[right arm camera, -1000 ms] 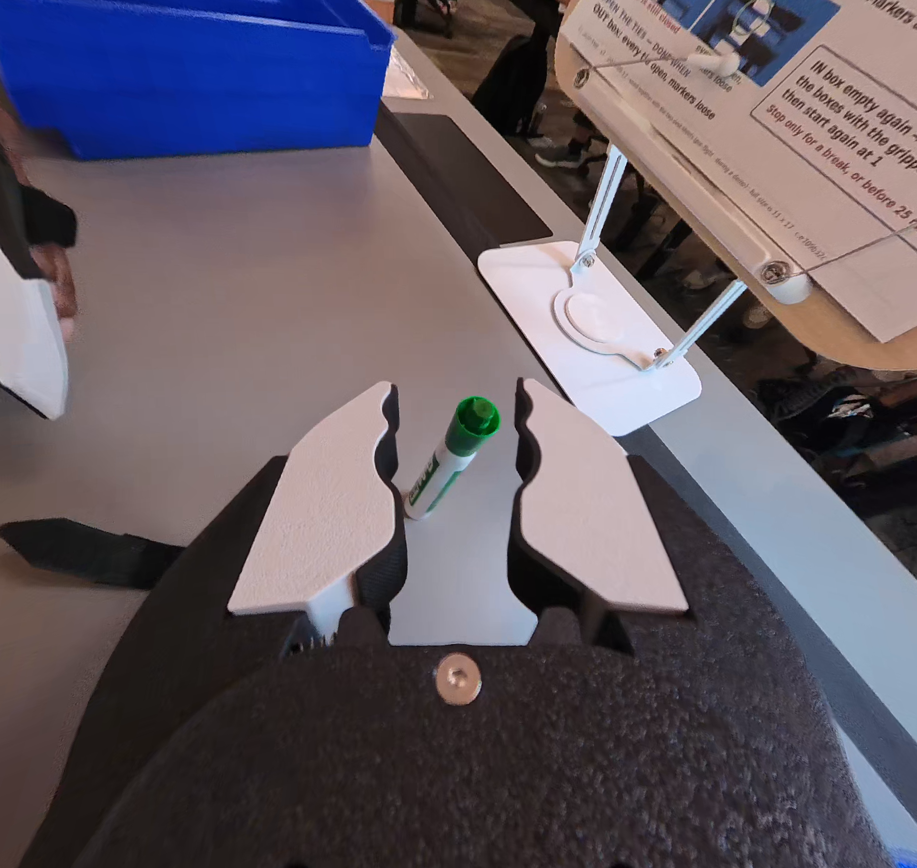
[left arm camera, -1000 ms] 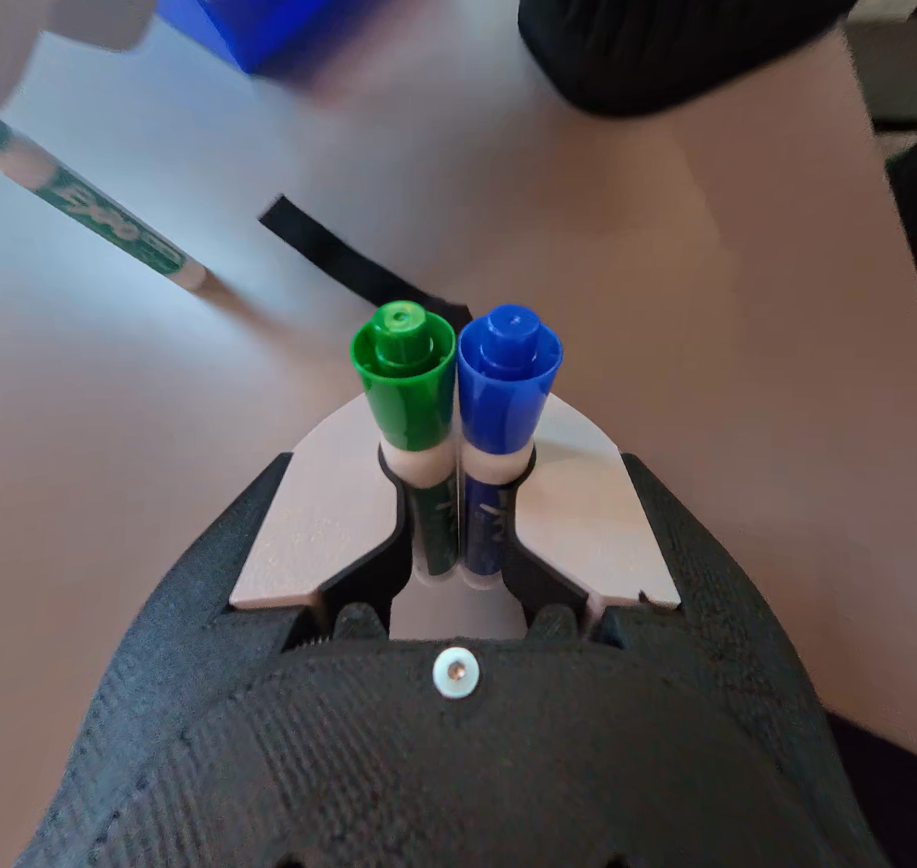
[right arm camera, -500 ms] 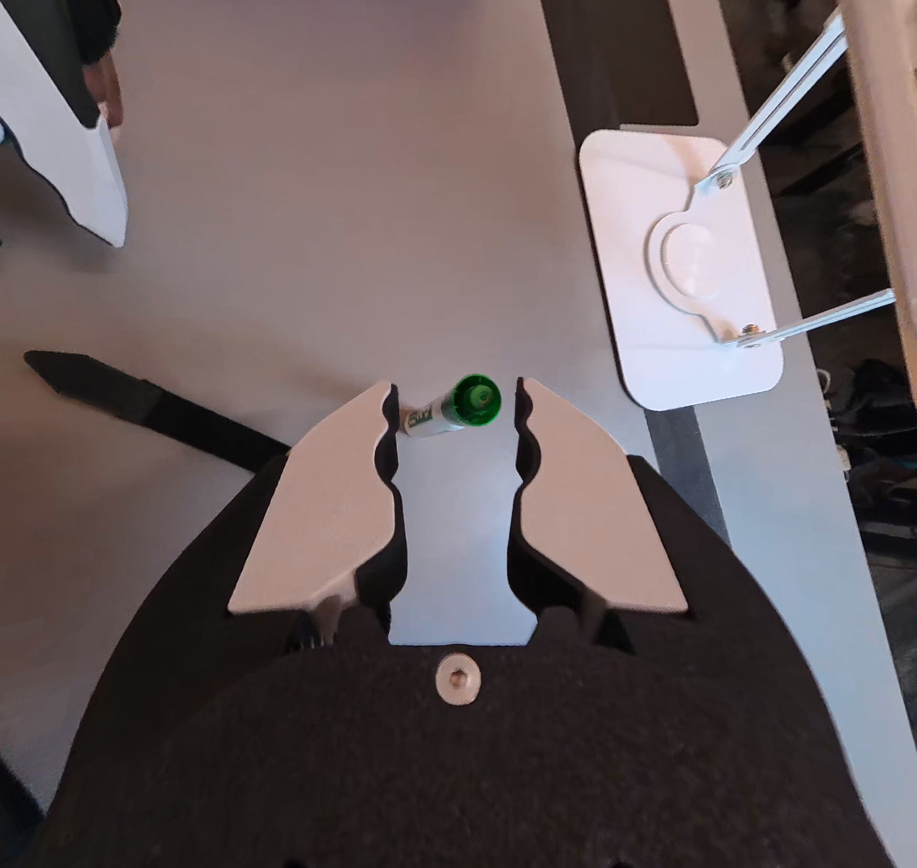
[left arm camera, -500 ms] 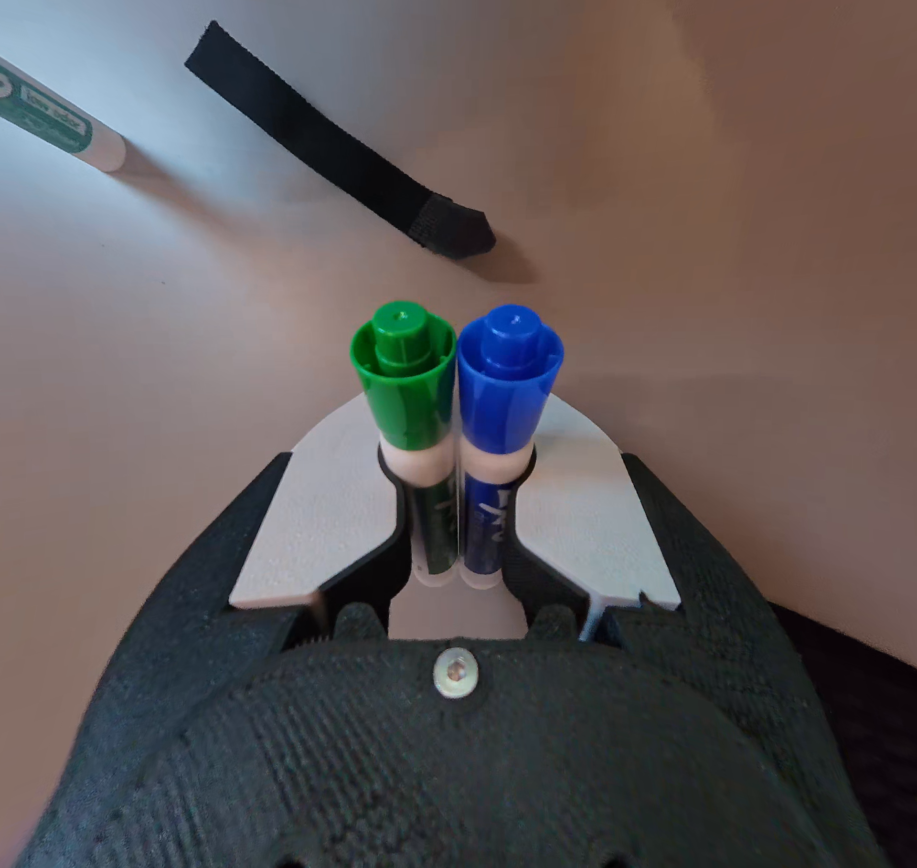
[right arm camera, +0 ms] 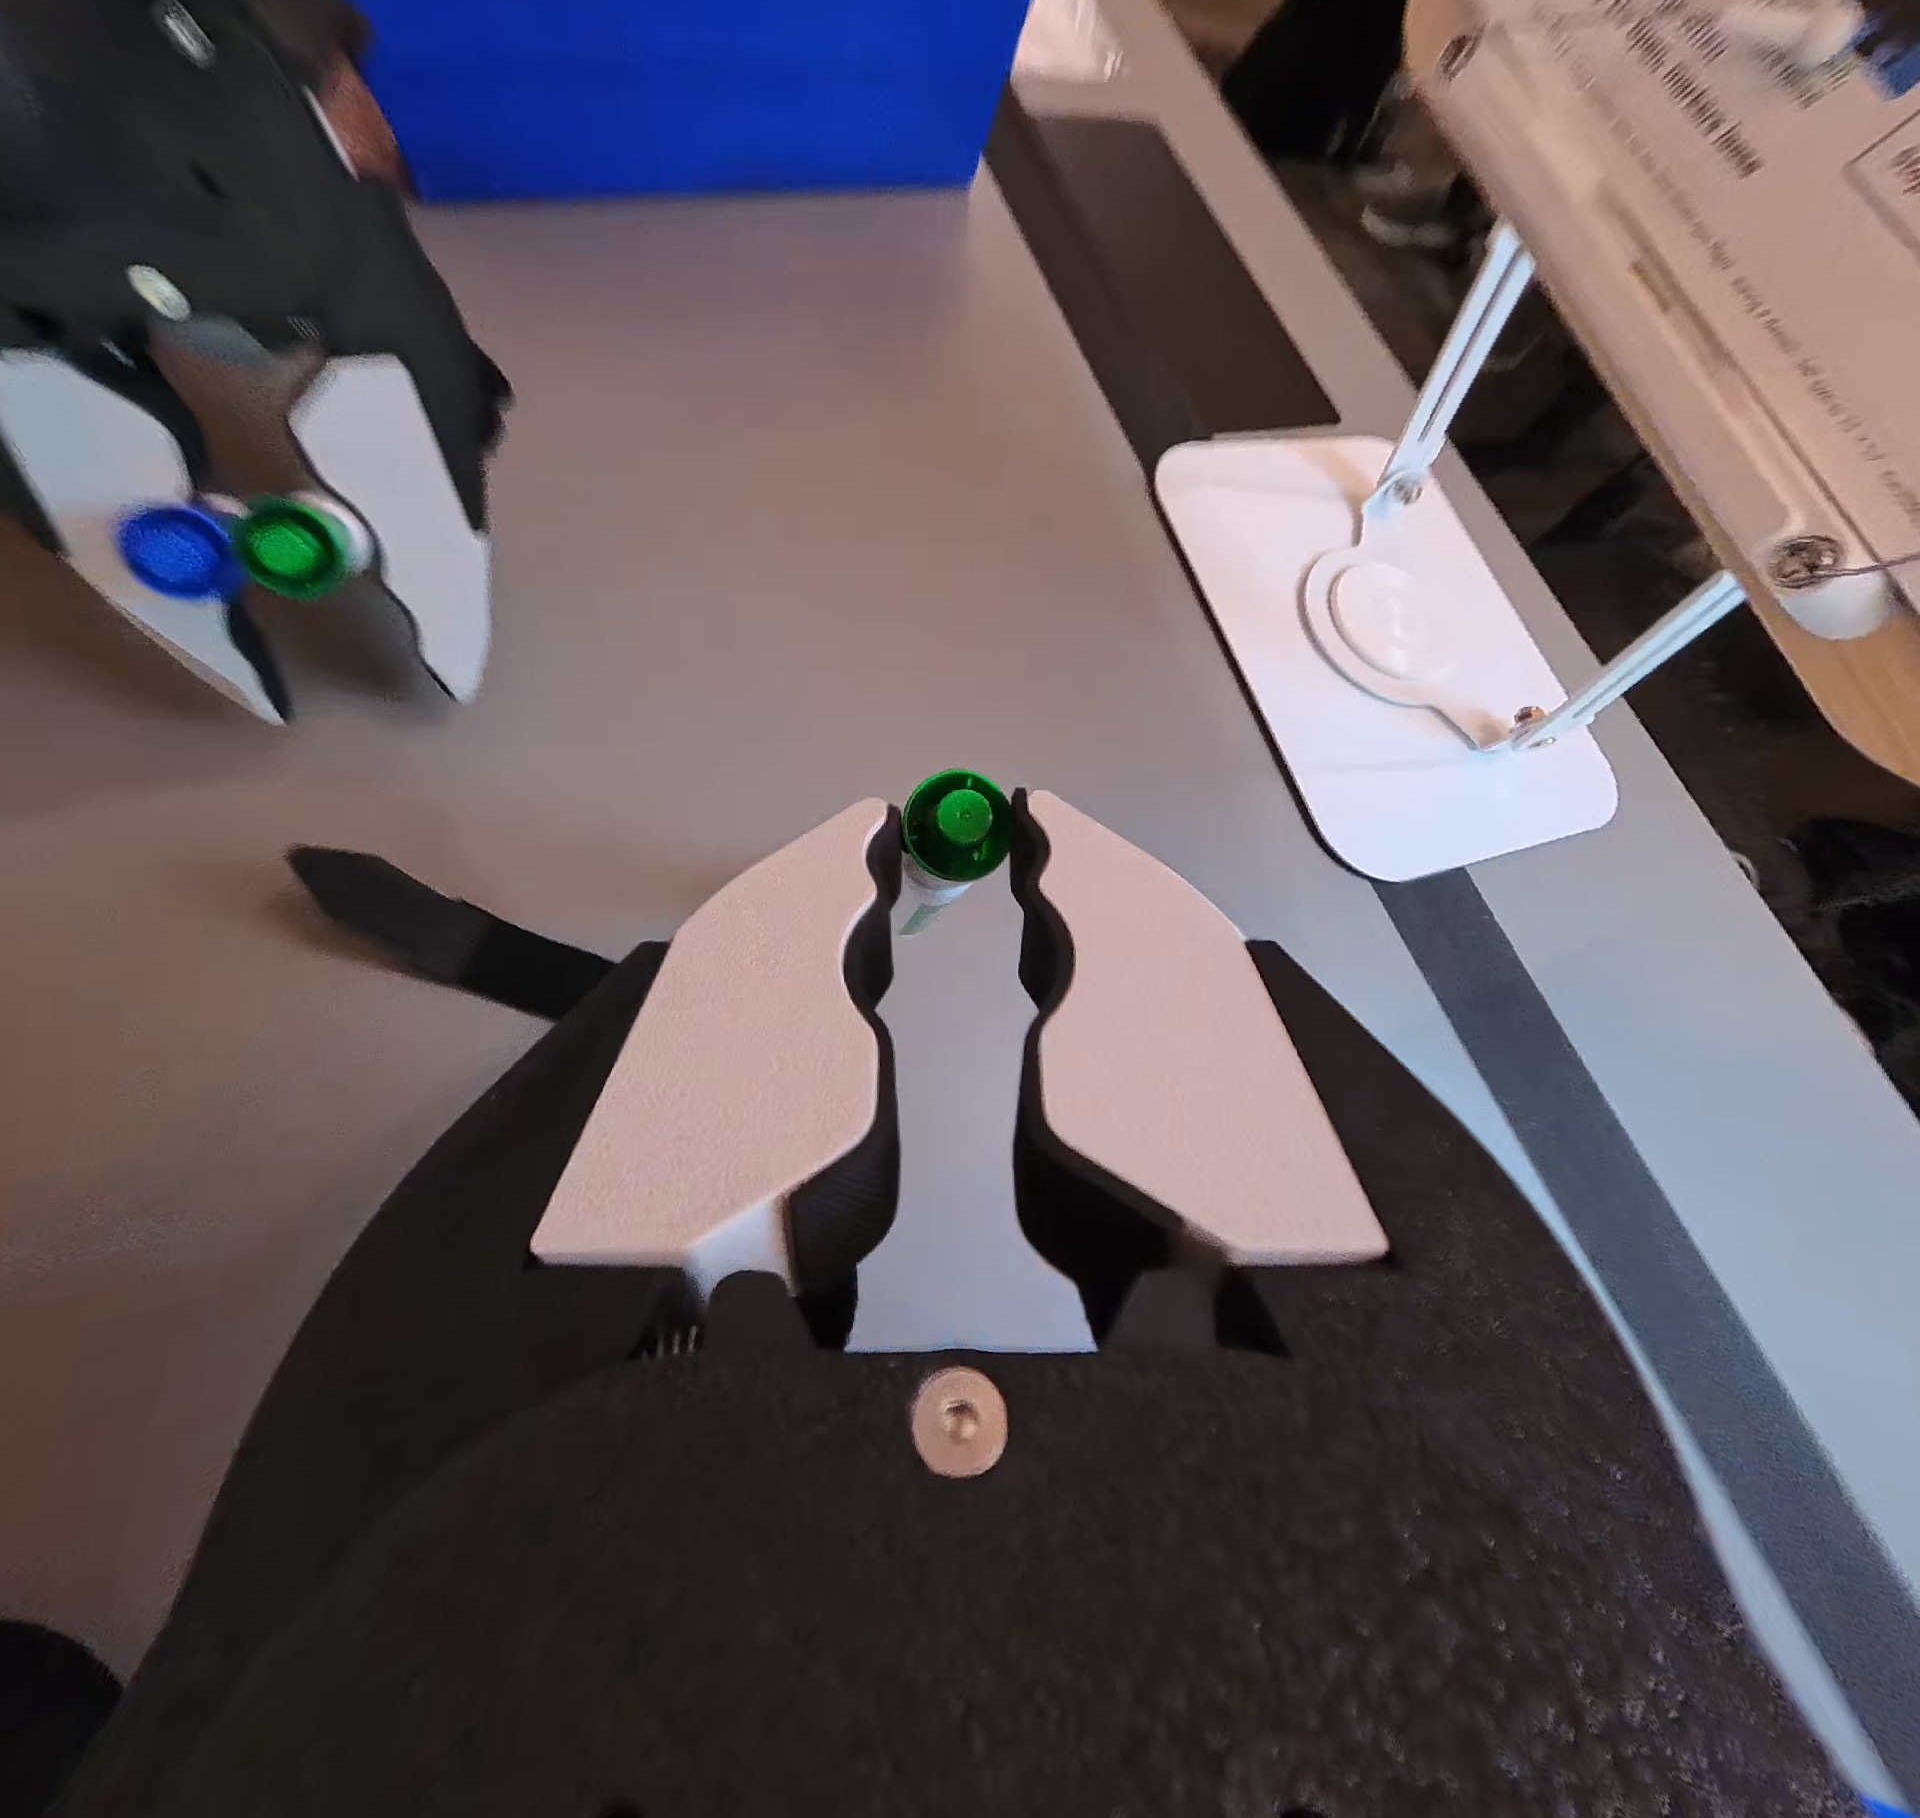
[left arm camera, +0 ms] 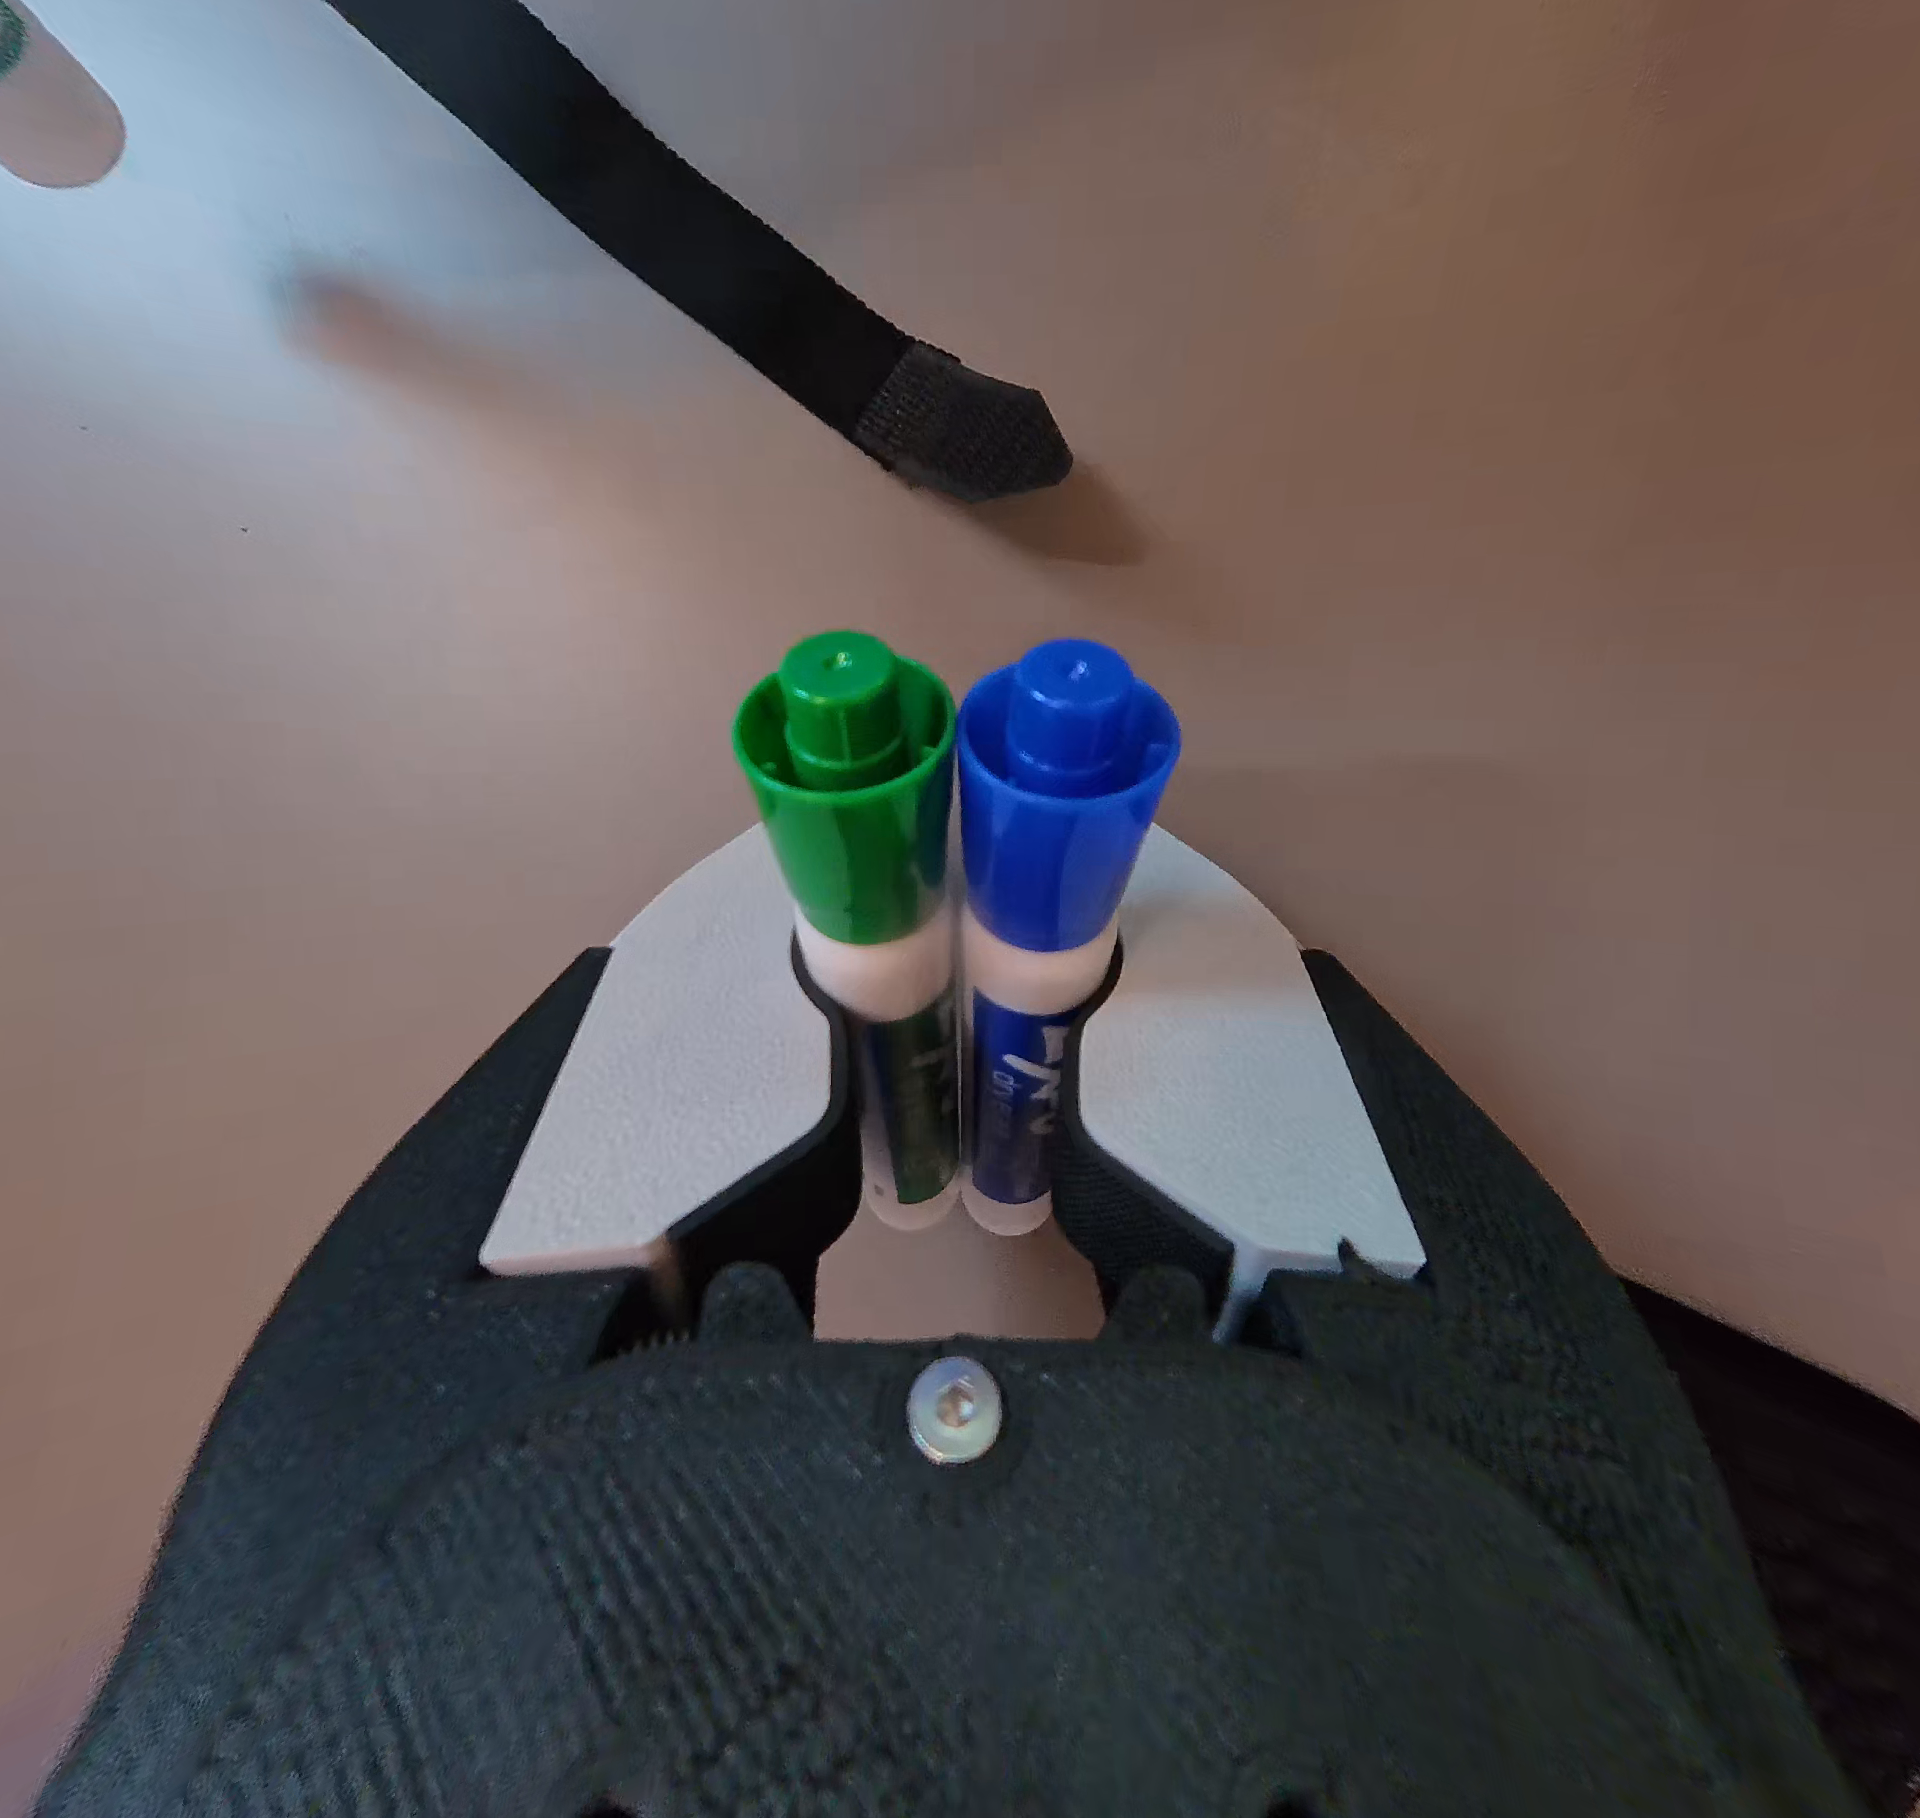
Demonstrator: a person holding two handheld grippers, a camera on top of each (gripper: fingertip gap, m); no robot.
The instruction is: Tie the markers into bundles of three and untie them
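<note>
Your left gripper is clenched on two markers side by side: a green marker on the left and a blue marker on the right, barrels touching, caps pointing forward past the fingertips. Your right gripper has its white fingers drawn in on a third marker, a green-capped one, pinched between the very tips with its cap facing the camera. That makes three markers in all, two green and one blue, each of them in a grip.

Just beyond the two held markers, in the left wrist view, one black strap lies flat and open on the table, running diagonally, its stitched pointed end nearest the caps but apart from them. At the far left edge of that view, a blurred white barrel end with a little green on it shows; you cannot tell more of it.

In the right wrist view, the same strap pokes out to the left of your right gripper, and your left gripper sits farther off to the upper left, its two caps showing end-on.

The table is smooth, plain and pale grey, with a dark strip along its right edge. On it, to the right, stands one white base plate with thin metal rods carrying a tilted instruction board. At the back sits one blue bin. Beyond the table edge the room is dark and blurred.
</note>
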